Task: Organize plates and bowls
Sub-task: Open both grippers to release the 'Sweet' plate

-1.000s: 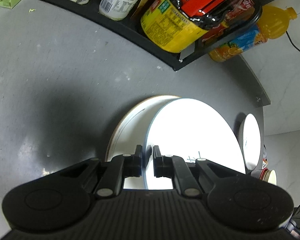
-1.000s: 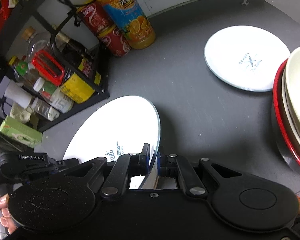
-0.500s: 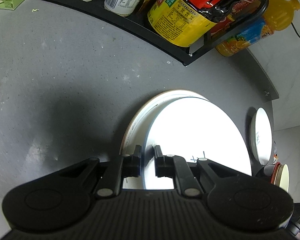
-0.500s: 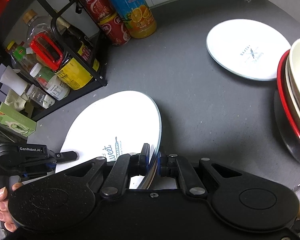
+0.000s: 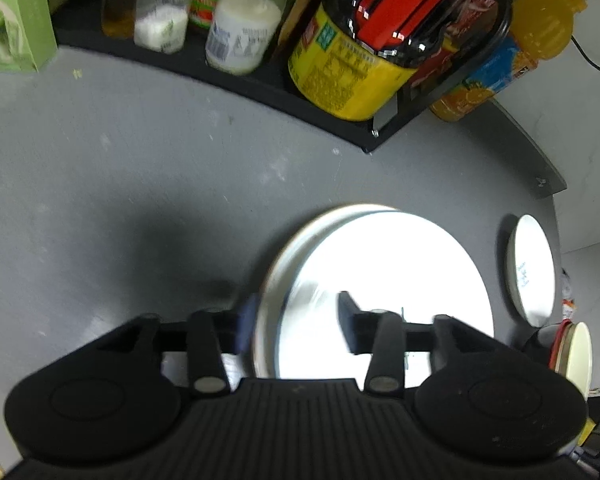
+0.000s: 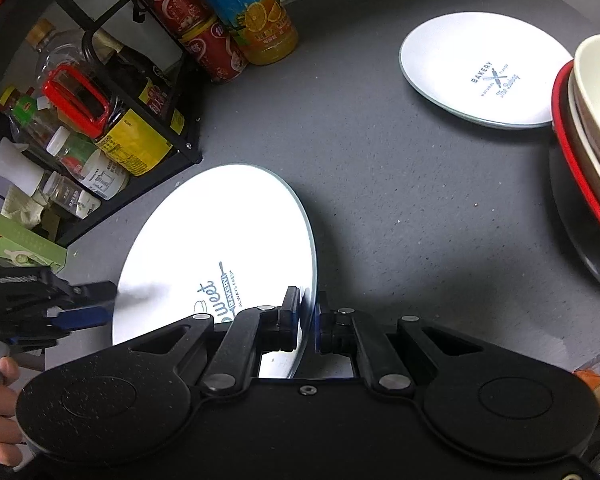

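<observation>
A large white plate [image 6: 220,240] with blue "Sweet Bakery" lettering is held tilted above the grey table. My right gripper [image 6: 309,320] is shut on its near rim. My left gripper [image 5: 296,320] is open, its fingers [image 5: 348,320] spread on either side of the plate's opposite rim [image 5: 380,272]; it shows at the left of the right wrist view [image 6: 80,308]. A second rim with a brown edge [image 5: 288,252] shows just behind the plate. A smaller white "Bakery" plate [image 6: 484,68] lies on the table far right. Stacked cream and red bowls [image 6: 580,128] stand at the right edge.
A black rack [image 5: 284,84] of jars and bottles lines the back. An orange juice bottle [image 6: 252,12] and red cans [image 6: 196,36] stand beside it. A green box [image 6: 20,240] sits at the left. The grey table's edge [image 5: 540,168] is at the far right.
My left gripper has opened and let go of the plate's rim. The right gripper still holds the plate, which has tilted and shifted slightly.
</observation>
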### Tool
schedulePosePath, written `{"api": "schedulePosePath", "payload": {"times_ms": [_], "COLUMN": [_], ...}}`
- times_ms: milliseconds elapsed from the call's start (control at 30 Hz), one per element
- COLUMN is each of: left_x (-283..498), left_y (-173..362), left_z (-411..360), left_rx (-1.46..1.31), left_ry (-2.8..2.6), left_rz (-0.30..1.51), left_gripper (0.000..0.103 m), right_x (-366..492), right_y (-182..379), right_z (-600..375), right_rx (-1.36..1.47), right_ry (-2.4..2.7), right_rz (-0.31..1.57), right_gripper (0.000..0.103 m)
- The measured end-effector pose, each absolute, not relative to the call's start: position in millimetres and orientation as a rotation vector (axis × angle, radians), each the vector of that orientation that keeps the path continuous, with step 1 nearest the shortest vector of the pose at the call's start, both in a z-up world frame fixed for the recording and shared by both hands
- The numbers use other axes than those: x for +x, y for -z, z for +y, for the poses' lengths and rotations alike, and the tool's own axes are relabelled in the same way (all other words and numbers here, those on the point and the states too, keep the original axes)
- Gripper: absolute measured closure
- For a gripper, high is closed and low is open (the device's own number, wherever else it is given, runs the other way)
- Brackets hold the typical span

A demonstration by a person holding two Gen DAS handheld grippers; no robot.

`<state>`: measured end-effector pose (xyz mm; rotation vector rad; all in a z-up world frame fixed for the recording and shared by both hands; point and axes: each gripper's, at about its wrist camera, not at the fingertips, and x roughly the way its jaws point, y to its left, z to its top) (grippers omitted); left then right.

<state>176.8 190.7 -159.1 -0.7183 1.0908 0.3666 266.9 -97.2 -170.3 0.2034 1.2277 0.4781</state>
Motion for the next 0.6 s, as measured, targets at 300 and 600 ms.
{"api": "schedulePosePath", "payload": {"times_ms": [300,600], "left_x": [167,161], "left_y": [178,188], "left_z": [202,202], "left_rx": [-0.688,-0.72], "left_ry": [-0.428,-0.414], "left_rz": [1.111,1.085], "left_gripper": [0.049,0.052], "right_x": [269,272], "right_y": [178,178], "right_z": [-84,-72], "right_rx": [0.169,0.112], "right_ry": [-0.469,-0.445], "right_rz": [1.245,1.27], "right_gripper": [0.092,0.086]}}
